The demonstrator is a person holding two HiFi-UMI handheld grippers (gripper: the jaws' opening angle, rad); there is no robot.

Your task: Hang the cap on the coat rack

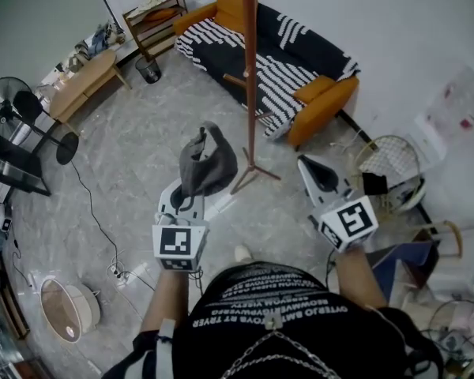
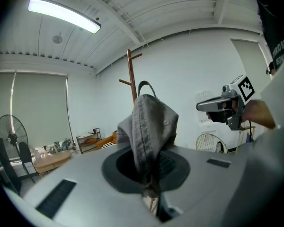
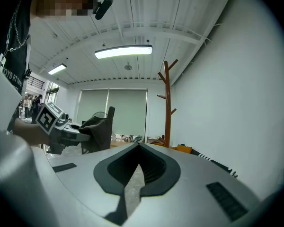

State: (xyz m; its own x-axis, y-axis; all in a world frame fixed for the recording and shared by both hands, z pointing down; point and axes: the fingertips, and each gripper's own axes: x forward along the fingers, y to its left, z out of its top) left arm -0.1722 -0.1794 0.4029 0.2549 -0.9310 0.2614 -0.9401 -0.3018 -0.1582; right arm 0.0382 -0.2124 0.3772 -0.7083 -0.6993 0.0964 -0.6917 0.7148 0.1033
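A grey cap [image 1: 208, 163] hangs limp from my left gripper [image 1: 191, 199], which is shut on its fabric low in front of me. In the left gripper view the cap [image 2: 149, 126] stands up out of the jaws and hides part of the wooden coat rack [image 2: 131, 74] behind it. The rack [image 1: 249, 69] stands on the floor just beyond and to the right of the cap, its pegs bare. My right gripper [image 1: 306, 164] is held to the right of the rack's base, shut with nothing in it. From the right gripper view the rack [image 3: 168, 108] is ahead and the cap [image 3: 98, 131] is at the left.
An orange sofa [image 1: 324, 93] with a black-and-white striped blanket sits behind the rack. At the left are a standing fan [image 1: 16, 105], a low wooden table [image 1: 83, 81] and a shelf [image 1: 154, 14]. A cable and power strip [image 1: 118, 273] lie on the floor. Clutter [image 1: 387, 168] fills the right side.
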